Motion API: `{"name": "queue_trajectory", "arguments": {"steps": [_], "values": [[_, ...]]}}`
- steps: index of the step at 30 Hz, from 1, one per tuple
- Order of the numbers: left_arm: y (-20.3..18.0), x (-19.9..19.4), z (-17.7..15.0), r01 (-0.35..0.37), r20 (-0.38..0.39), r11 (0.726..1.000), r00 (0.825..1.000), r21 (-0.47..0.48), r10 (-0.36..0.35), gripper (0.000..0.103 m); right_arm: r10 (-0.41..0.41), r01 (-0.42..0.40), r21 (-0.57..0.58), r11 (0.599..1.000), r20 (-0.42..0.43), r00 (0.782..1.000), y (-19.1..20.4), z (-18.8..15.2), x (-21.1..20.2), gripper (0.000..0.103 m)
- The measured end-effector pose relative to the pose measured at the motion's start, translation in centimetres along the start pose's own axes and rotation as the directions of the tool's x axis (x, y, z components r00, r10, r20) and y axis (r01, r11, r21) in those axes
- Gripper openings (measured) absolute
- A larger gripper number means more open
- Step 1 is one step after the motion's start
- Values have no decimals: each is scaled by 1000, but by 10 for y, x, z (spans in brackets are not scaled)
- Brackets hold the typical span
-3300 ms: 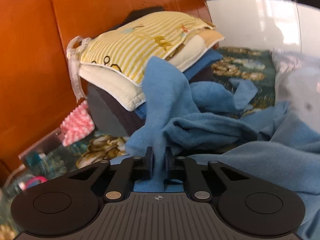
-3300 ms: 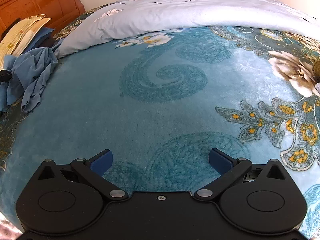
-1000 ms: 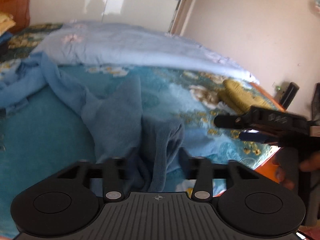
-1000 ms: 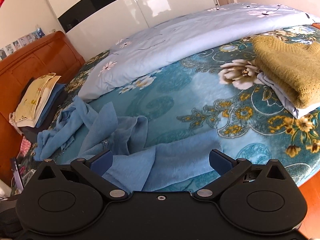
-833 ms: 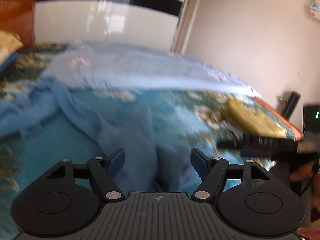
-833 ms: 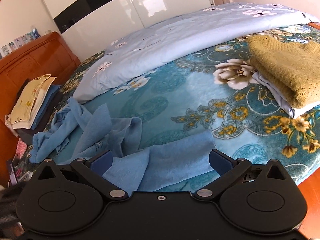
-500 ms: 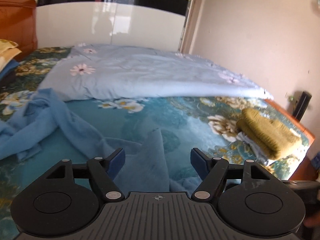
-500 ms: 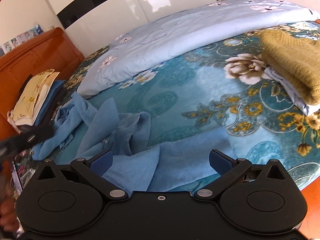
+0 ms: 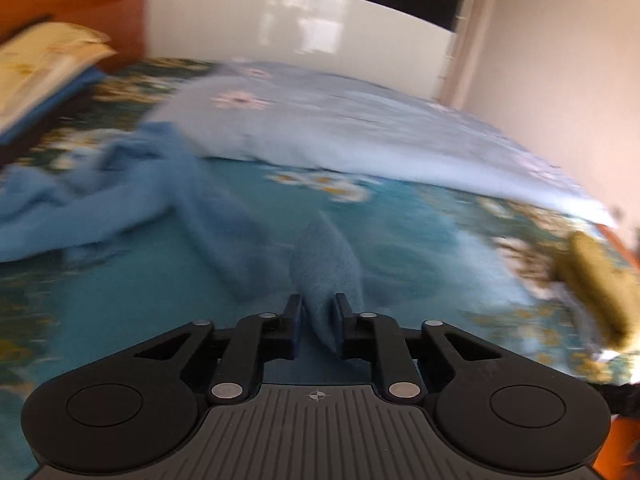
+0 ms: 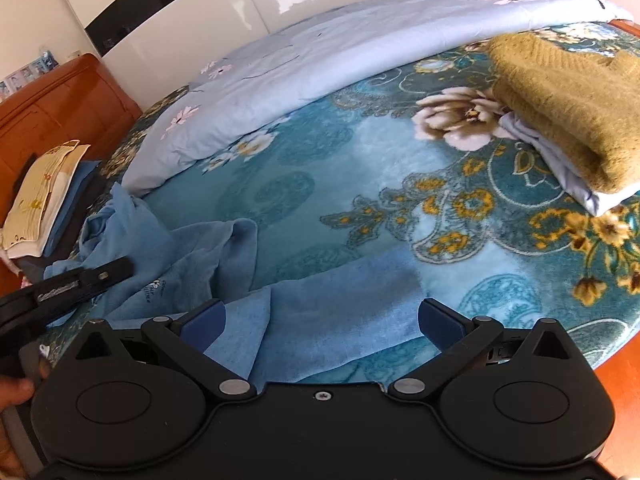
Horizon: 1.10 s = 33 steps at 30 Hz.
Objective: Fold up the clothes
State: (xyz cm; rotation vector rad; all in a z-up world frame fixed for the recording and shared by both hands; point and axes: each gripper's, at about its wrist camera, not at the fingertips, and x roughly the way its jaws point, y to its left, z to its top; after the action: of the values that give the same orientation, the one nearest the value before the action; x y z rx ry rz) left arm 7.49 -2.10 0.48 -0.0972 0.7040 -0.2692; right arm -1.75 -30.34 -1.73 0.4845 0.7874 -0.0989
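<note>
Two grippers: left gripper (image 9: 317,322) just closed, pinching blue garment (image 9: 326,268); right gripper (image 10: 322,322) spread.

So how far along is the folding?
Done: a yellow sweater lies folded on another folded piece at the bed's corner. In hand: the left hand-held gripper has just closed on a fold of the blue garment; the right hand-held gripper is open. The garment remains rumpled, unfolded.

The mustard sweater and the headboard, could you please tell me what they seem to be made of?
Sweater: looks like chunky wool or acrylic knit, matte and fuzzy, with visible ribbed stitches; fibre can't be told. Headboard: appears to be wood or veneer, orange-brown with panel lines and a glossy varnished sheen.
</note>
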Motion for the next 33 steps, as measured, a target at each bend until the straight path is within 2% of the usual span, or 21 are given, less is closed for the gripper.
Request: {"name": "queue_trajectory", "arguments": {"steps": [4,9,11,14,16,18,20,22,25,30,33], "values": [[44,-10,-18,-125,-34,989,992,-75,123,12,29,-29,-10,1000,-15,999,5,-1,9,102],[84,-26,-33,-226,-61,960,974,-167,219,12,96,-96,-20,995,-13,995,13,0,18,102],[93,-37,-27,-245,-42,956,969,-162,242,12,129,-130,-21,991,-12,992,17,3,23,102],[90,-47,0,-234,31,964,970,-129,240,12,139,-139,-37,990,-3,990,24,7,28,102],[77,-43,26,-171,70,983,982,-72,176,13,137,-137,-31,990,-6,991,26,8,34,102],[61,-31,49,-100,75,995,992,-25,102,19,142,-142,-14,990,-15,990,26,8,39,102],[37,-11,66,-17,54,999,998,44,15,45,147,-147,-5,989,-21,989,25,7,41,102],[10,10,78,62,25,990,998,127,-65,49,147,-148,-7,989,-25,989,24,5,42,102],[-28,51,81,143,-83,965,988,221,-127,49,139,-139,2,990,-27,990,19,6,44,102],[-60,108,74,209,-230,931,963,300,-143,55,120,-119,22,993,-27,992,6,8,48,102],[-68,131,65,207,-279,926,953,316,-118,63,112,-111,31,993,-28,993,0,8,50,102]]}}
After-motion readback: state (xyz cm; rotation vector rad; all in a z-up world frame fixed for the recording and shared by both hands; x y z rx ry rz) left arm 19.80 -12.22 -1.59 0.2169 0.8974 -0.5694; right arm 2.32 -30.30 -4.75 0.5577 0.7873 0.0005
